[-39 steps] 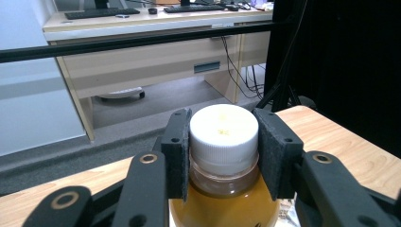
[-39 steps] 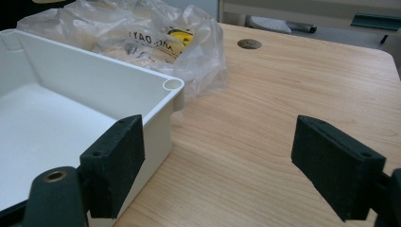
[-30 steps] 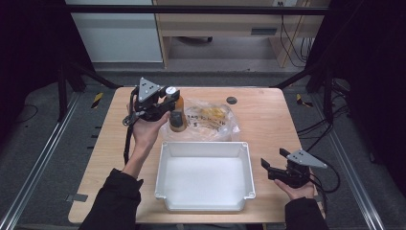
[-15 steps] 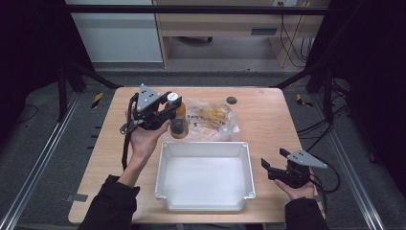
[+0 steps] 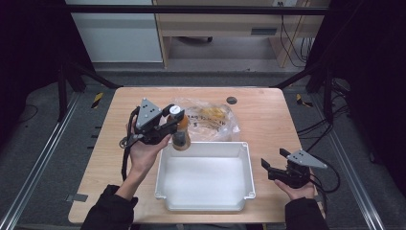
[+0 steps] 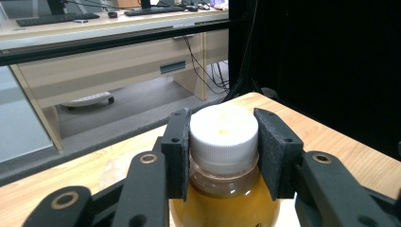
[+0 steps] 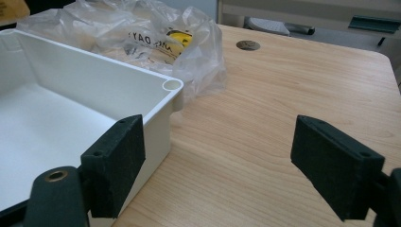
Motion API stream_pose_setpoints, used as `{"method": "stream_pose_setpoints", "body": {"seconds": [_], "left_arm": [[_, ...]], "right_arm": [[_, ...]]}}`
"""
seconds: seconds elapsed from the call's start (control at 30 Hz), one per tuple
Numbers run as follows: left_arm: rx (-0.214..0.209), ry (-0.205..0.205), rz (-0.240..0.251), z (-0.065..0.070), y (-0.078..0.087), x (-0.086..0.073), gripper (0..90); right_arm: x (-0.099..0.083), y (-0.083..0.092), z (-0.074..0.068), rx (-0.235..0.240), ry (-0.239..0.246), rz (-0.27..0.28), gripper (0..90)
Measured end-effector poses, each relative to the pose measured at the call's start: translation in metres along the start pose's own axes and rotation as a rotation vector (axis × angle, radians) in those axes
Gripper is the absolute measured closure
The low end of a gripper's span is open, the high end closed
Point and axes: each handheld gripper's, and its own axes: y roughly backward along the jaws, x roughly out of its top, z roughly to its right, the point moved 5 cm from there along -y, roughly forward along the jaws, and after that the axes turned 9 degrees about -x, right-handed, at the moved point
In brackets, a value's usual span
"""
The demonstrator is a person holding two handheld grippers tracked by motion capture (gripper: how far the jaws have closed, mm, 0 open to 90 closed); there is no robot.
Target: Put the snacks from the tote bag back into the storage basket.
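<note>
Between the clamped left fingers [image 6: 177, 156], the bottle [image 6: 223, 156], by its white-capped neck.

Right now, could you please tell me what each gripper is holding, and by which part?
The left gripper clamps the amber plastic bottle by its white screw cap. The right gripper is open, holding nothing.

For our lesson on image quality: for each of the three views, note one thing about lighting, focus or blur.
High view: the wooden table is evenly lit against dark surroundings, with soft shadows. Left gripper view: the bottle's white cap is bright and slightly washed out, and the desks behind are softer. Right gripper view: the white bin and plastic bag are fairly sharp, while the near pads look soft.
</note>
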Motion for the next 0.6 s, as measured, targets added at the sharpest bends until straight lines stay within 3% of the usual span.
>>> {"method": "stream_pose_setpoints", "body": {"seconds": [0.6], "left_arm": [[-0.027,0.000,-0.024,0.014,0.009,-0.030,58.9]], "right_arm": [[0.000,0.000,0.000,0.000,0.001,-0.002,18.8]]}}
